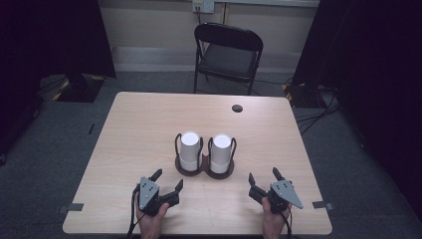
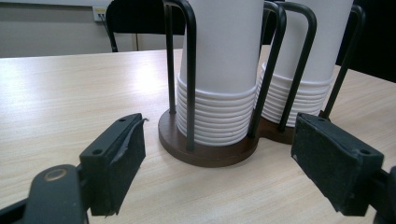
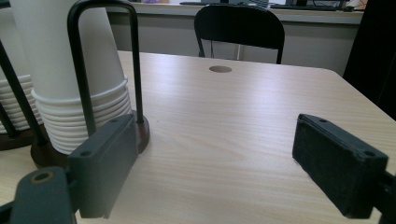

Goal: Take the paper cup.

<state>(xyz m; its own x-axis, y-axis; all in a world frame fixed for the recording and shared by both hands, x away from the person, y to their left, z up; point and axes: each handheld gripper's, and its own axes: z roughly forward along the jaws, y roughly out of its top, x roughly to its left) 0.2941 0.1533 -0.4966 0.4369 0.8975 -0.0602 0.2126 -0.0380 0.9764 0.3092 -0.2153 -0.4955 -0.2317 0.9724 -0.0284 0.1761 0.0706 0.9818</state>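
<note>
Two stacks of inverted white paper cups, the left stack (image 1: 189,150) and the right stack (image 1: 221,151), stand side by side with ribbed rims nested in a dark-brown twin holder (image 1: 204,171) with black wire loops at mid-table, while the left gripper (image 1: 168,180) and right gripper (image 1: 263,178) rest near it, jaws spread and empty.

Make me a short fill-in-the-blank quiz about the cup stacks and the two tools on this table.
1. The white cup stacks stand upside down in a dark wire holder with ____ compartments.
2. The left tool and the right tool both have their jaws ____, with nothing between them.
3. Beyond the table's far edge stands a black folding ____.

Missing words: two; open; chair
</note>
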